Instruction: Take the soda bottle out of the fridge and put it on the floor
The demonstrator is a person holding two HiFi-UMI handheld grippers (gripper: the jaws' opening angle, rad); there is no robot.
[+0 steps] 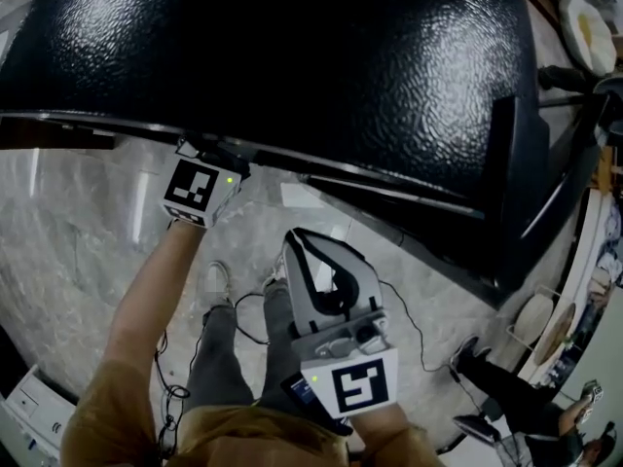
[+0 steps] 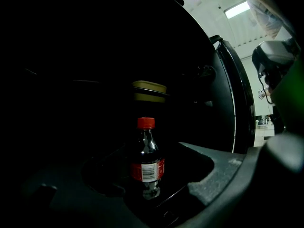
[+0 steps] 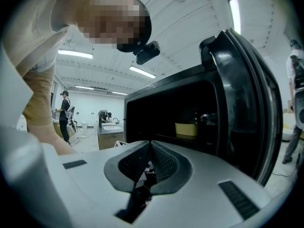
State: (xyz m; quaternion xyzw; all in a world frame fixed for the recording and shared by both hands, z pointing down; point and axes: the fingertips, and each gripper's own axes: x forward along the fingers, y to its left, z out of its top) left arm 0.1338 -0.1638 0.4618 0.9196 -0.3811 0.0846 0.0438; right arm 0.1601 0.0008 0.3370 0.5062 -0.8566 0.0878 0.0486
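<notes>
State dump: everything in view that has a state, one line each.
Fridge door: open.
Soda bottle: upright, red cap on, inside the fridge, not gripped.
Yellow tub: behind and above the bottle, lid appears on.
Left claw: open, bottle ahead between its jaws, untouched.
Right claw: shut, empty, outside the fridge.

One soda bottle point(image 2: 147, 158), standing at six o'clock in the left gripper view, with one red cap point(image 2: 146, 123); one yellow tub point(image 2: 149, 90) at twelve o'clock of it; one black fridge point(image 1: 292, 56) with one door point(image 3: 242, 103); two grippers, the left gripper point(image 1: 216, 156) and the right gripper point(image 1: 310, 261); two marker cubes point(image 1: 352, 385), one on each.
</notes>
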